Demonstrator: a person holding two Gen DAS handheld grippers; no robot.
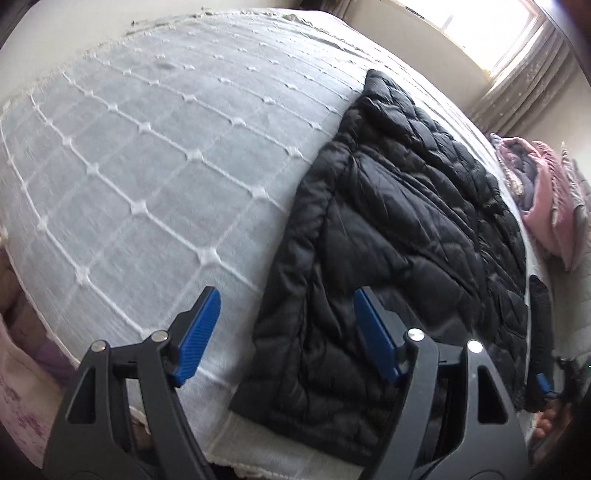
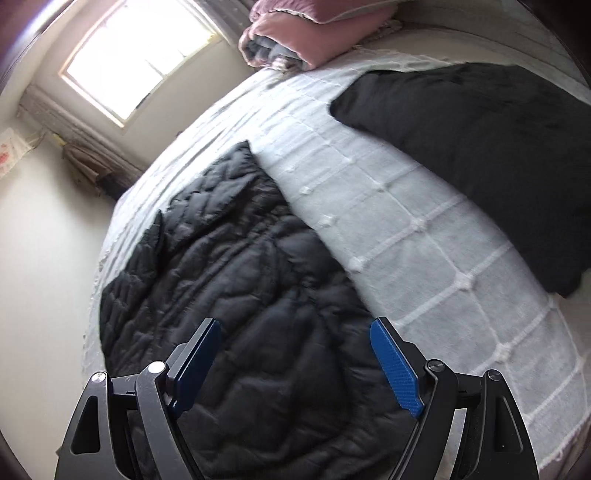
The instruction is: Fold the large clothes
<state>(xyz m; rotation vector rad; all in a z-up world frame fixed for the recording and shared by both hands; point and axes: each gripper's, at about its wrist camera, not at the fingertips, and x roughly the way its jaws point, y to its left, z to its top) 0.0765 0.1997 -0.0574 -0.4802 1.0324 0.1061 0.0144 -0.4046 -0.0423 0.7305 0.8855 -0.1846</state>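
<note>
A black quilted puffer jacket lies spread flat on the white bedspread, on the bed's right side in the left wrist view. My left gripper is open and empty, held above the jacket's near left edge. The jacket fills the lower middle of the right wrist view. My right gripper is open and empty, held above the jacket's near part. The right gripper also shows at the far right of the left wrist view.
A second dark garment lies on the bedspread to the right. Pink and grey folded bedding is stacked at the bed's far end, seen also in the left wrist view. A window and curtain stand beyond.
</note>
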